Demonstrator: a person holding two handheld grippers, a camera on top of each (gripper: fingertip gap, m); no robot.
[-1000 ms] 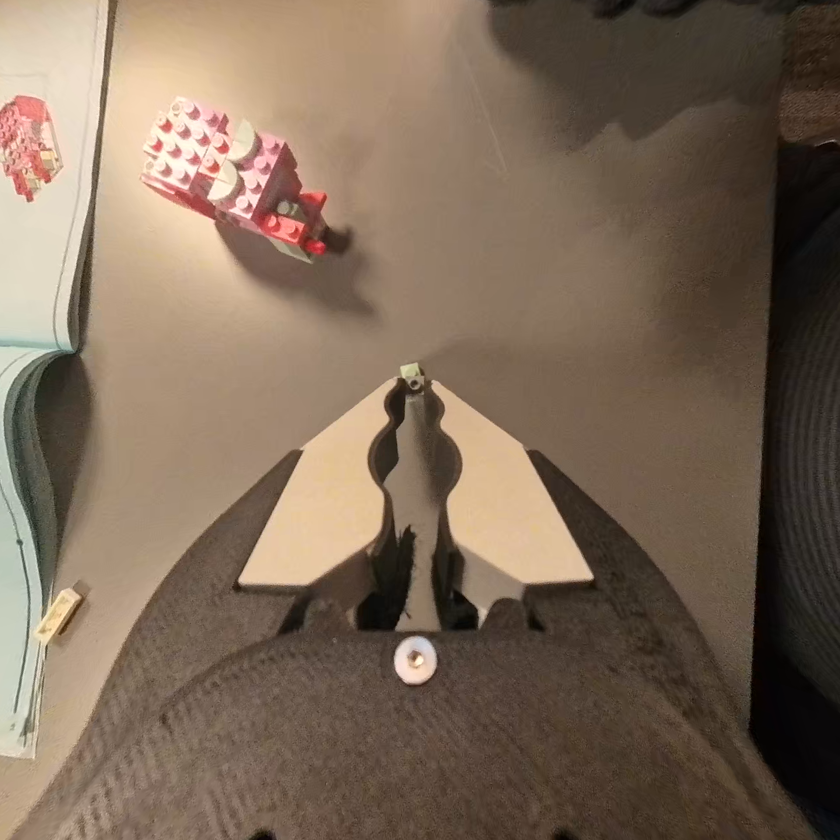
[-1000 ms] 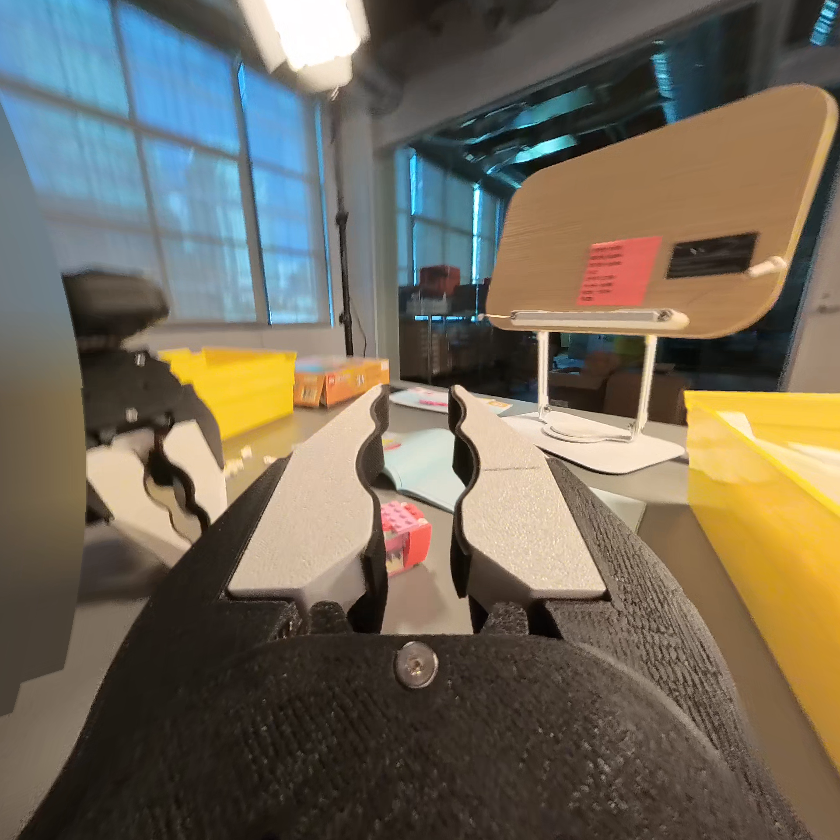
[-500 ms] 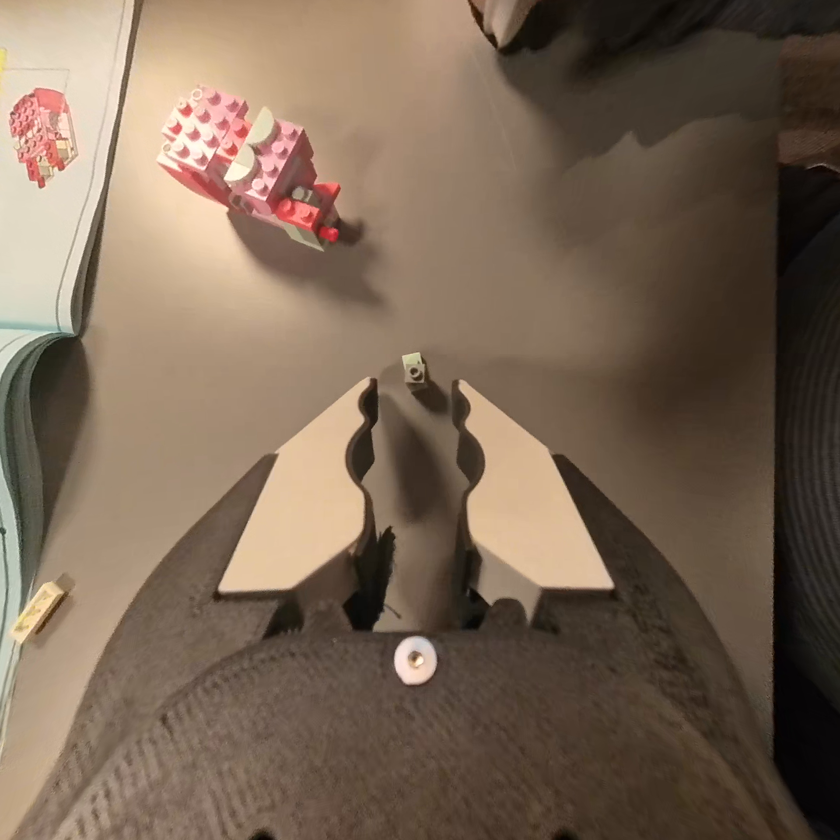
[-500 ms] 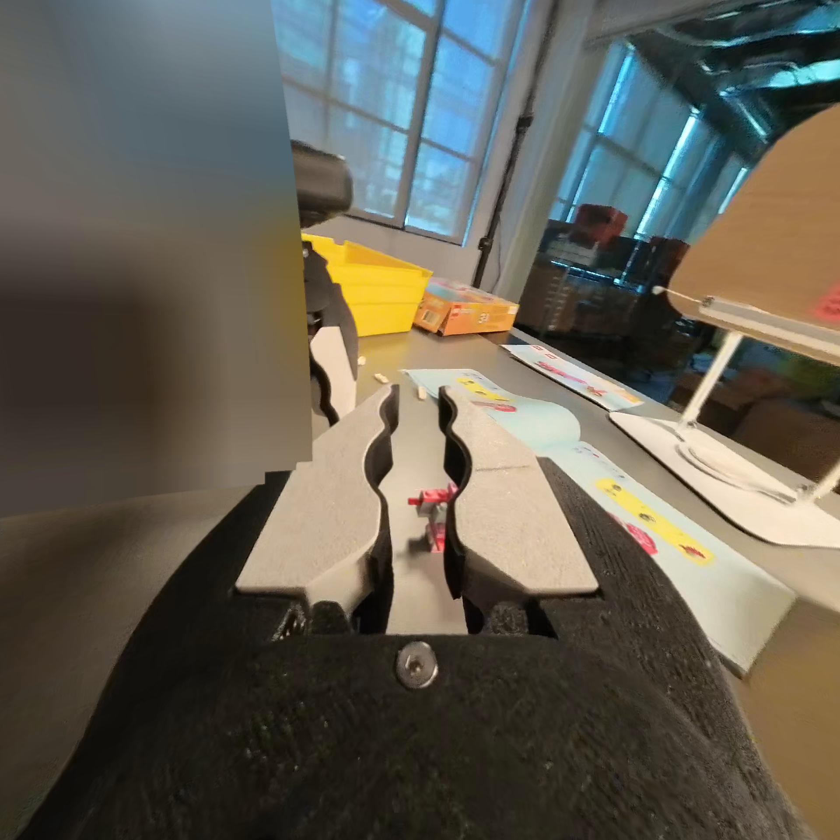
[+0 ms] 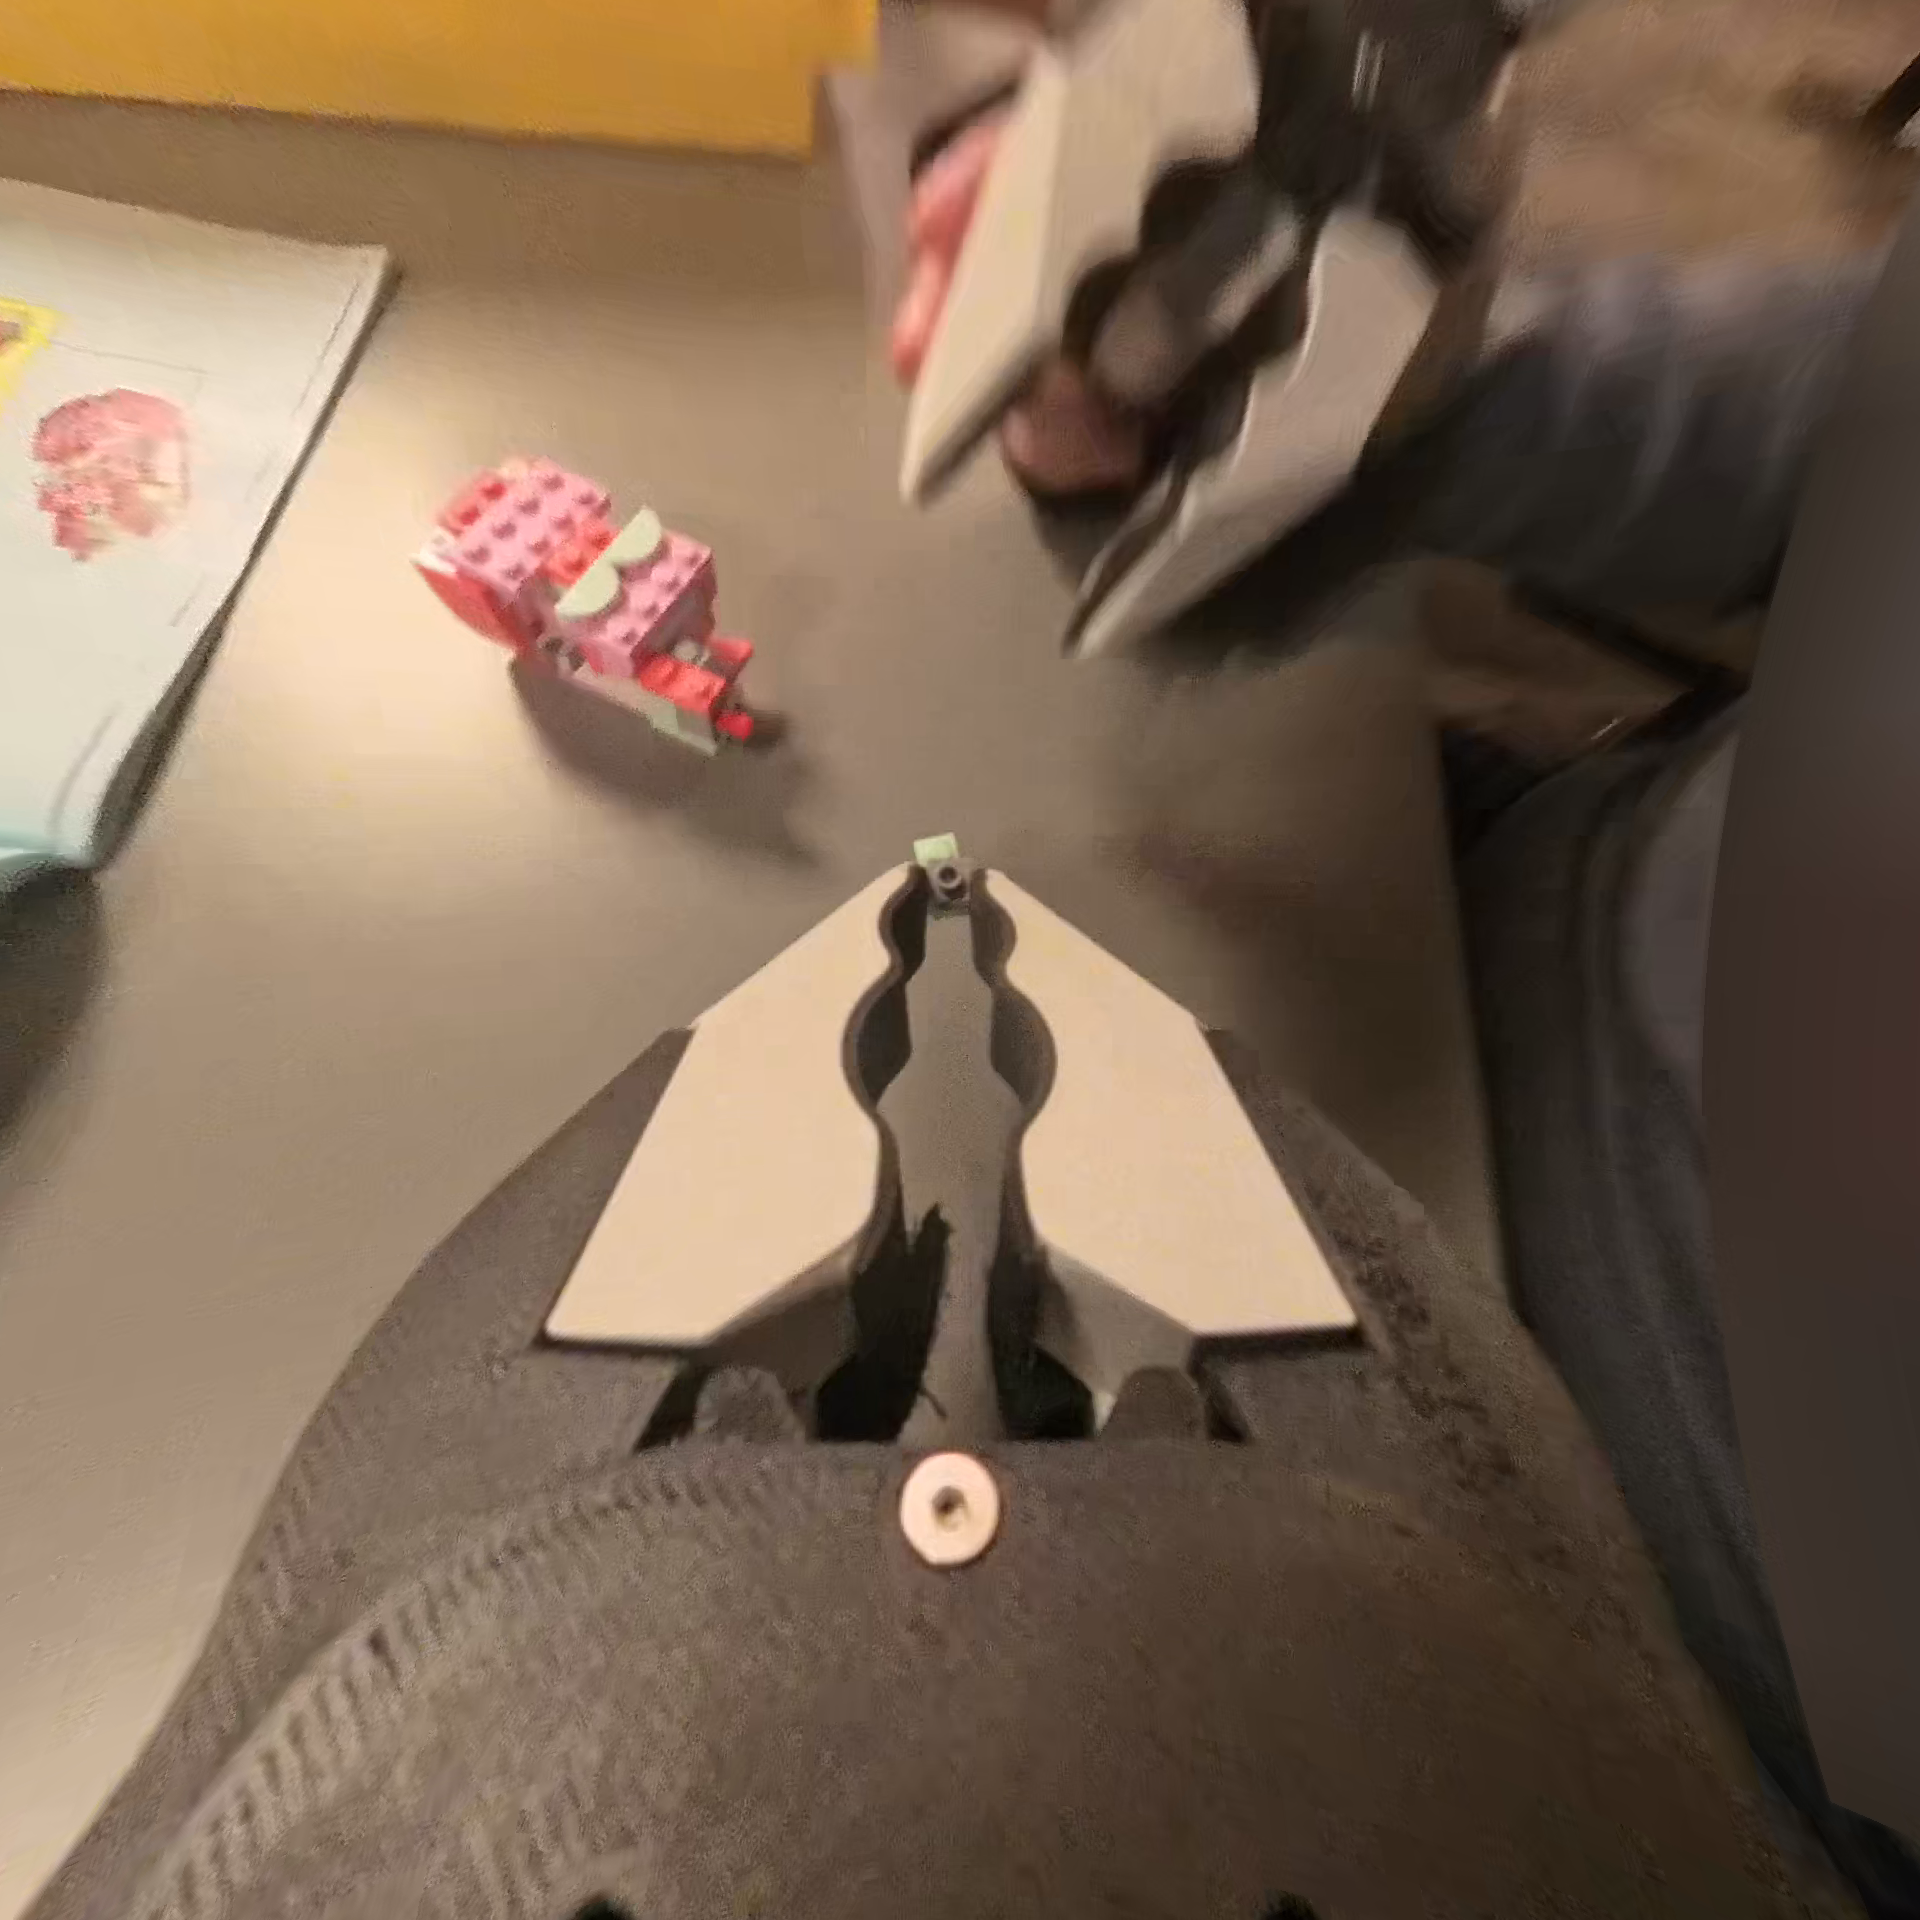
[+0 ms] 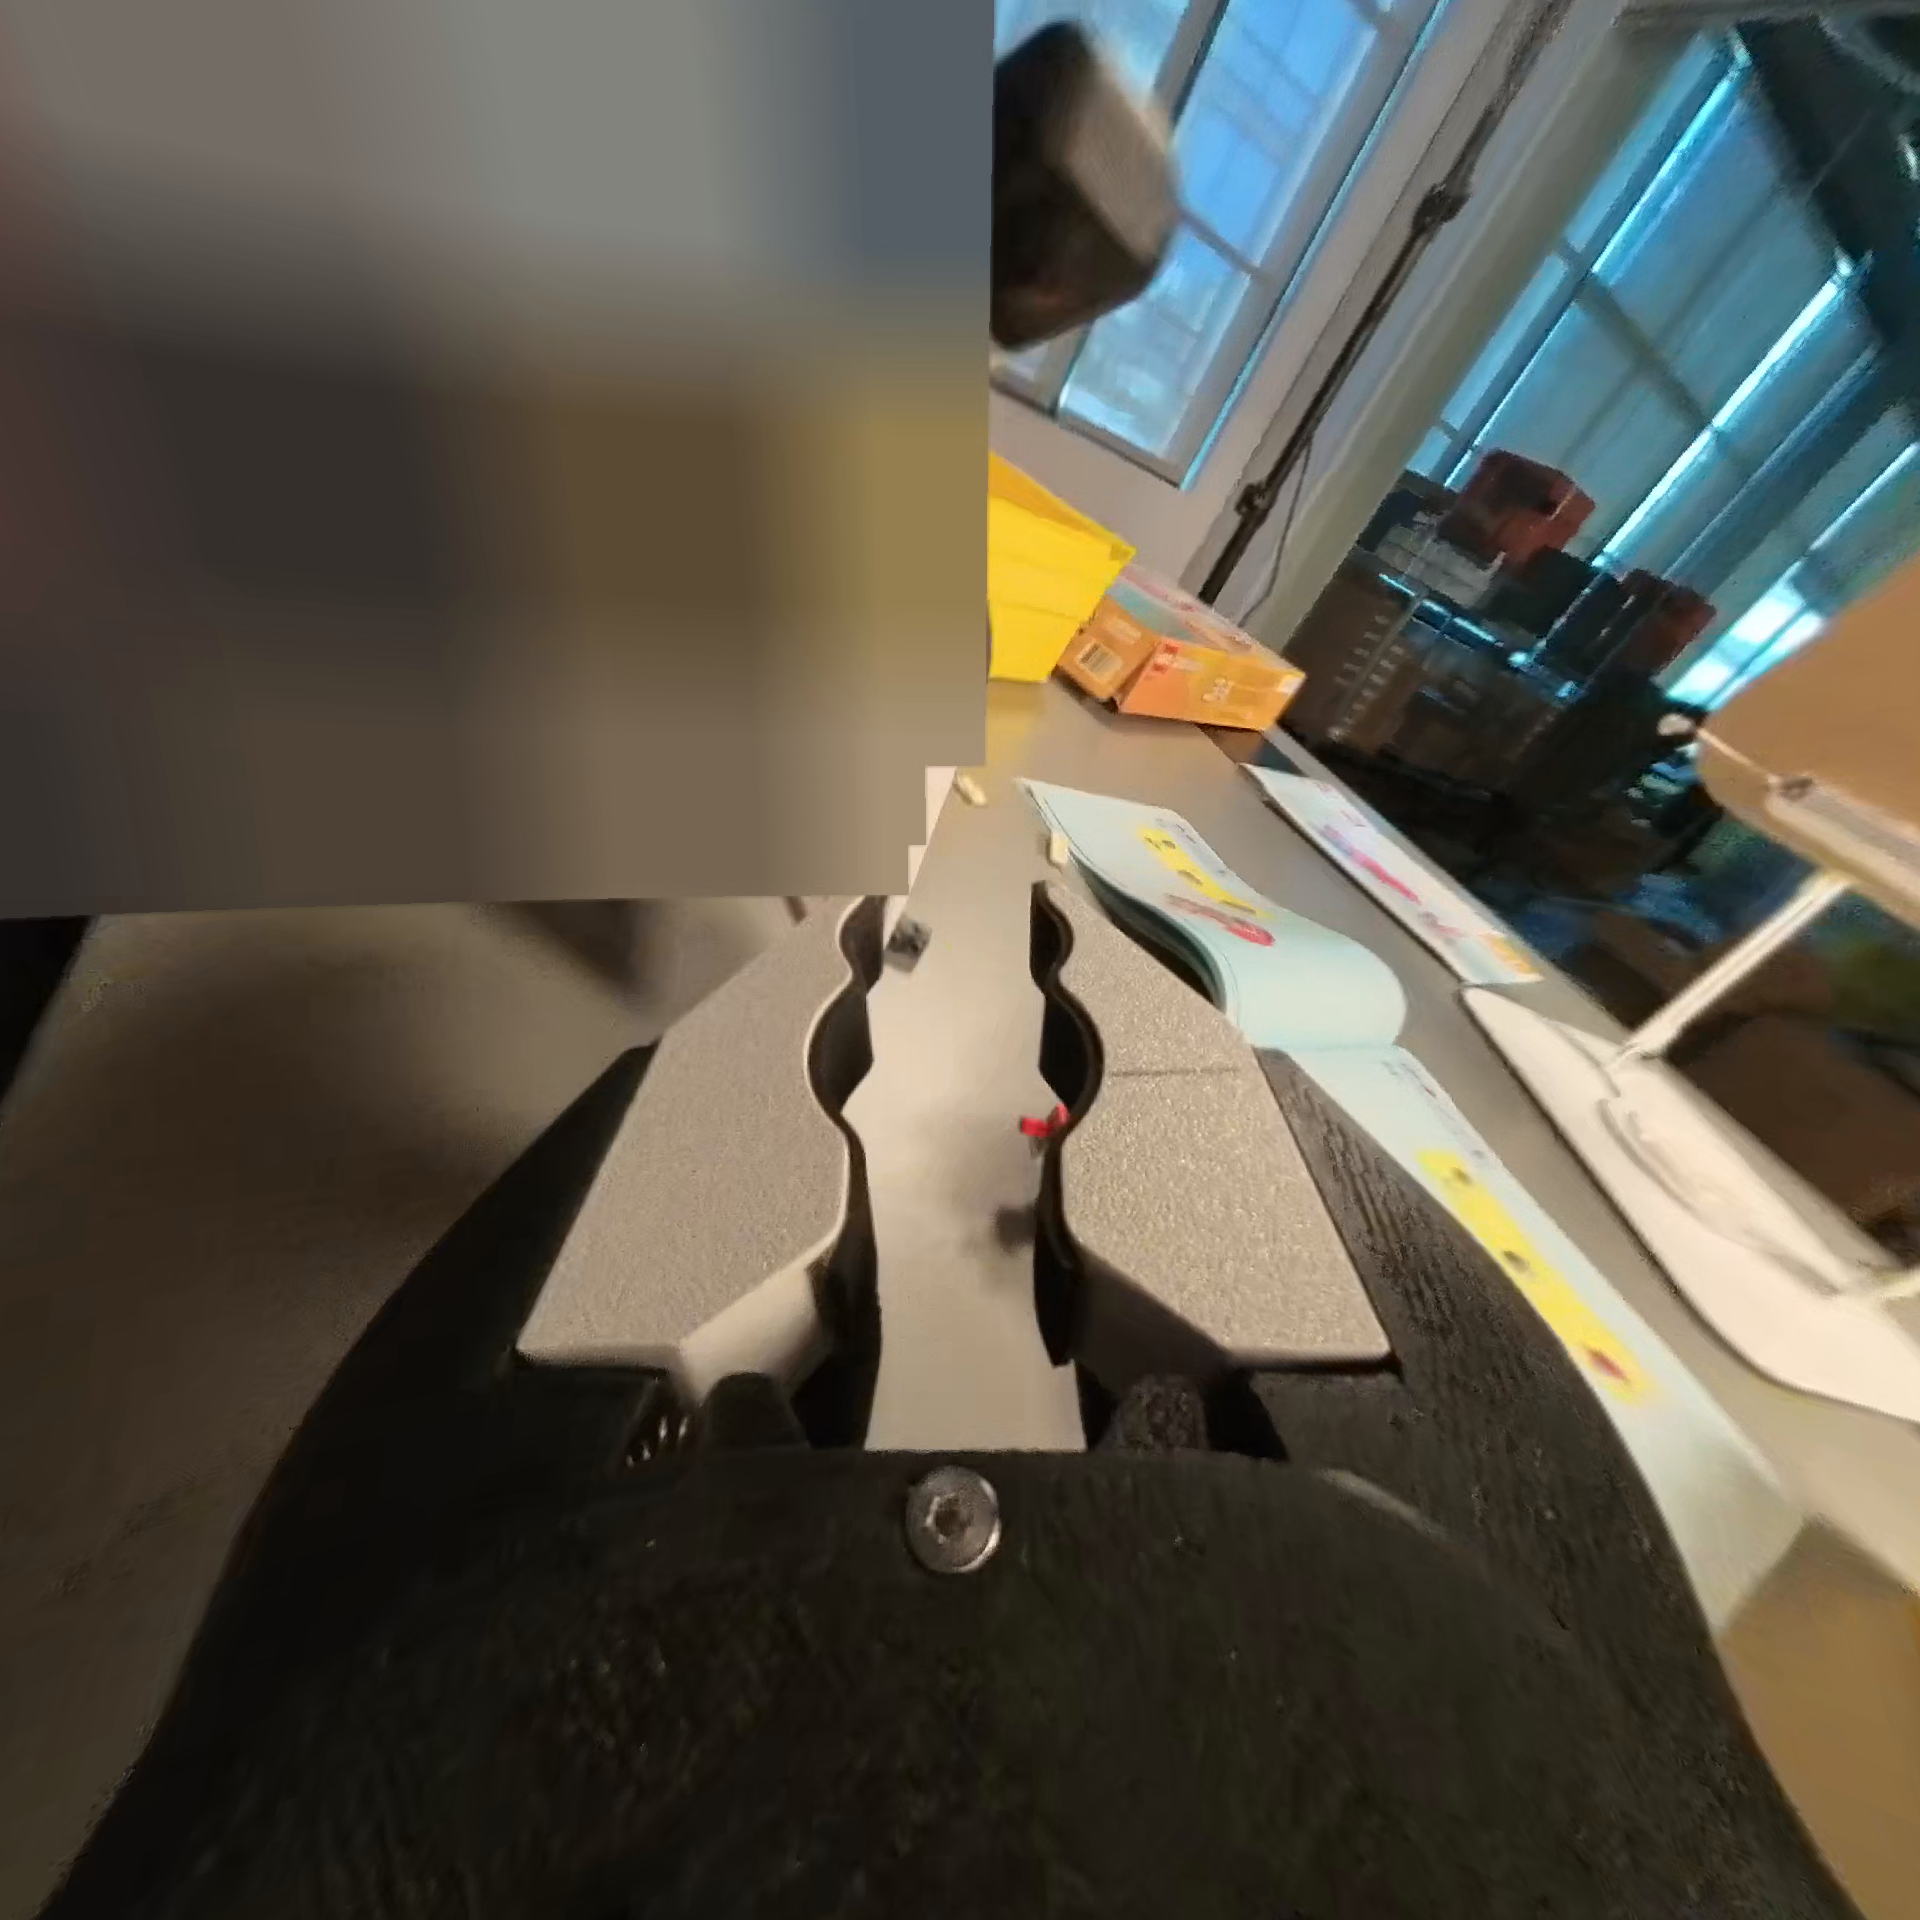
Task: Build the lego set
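In the left wrist view my left gripper (image 5: 943, 881) is shut on a small grey-green brick (image 5: 940, 864), pinched at the very fingertips above the brown table (image 5: 364, 987). A pink and red brick model (image 5: 582, 597) lies on the table ahead to the left. My right gripper (image 5: 997, 561) shows blurred at the upper right, its fingers apart. In the right wrist view my right gripper (image 6: 954, 899) is open with nothing between its pads. A small dark piece (image 6: 906, 943) shows beside its left fingertip. A red bit of the model (image 6: 1044, 1125) peeks past the right finger.
An open light-blue booklet (image 5: 135, 499) lies at the left and also shows in the right wrist view (image 6: 1278, 966). A yellow bin (image 6: 1039, 582), an orange box (image 6: 1195, 665) and a white stand base (image 6: 1714, 1195) are on the table. Small tan pieces (image 6: 971, 788) lie loose. Spacing between my two grippers at the tips: around 5 centimeters.
My left gripper opened and left the small brick on the table, then shut on it again. My right gripper swung in towards the left one and opened wider.
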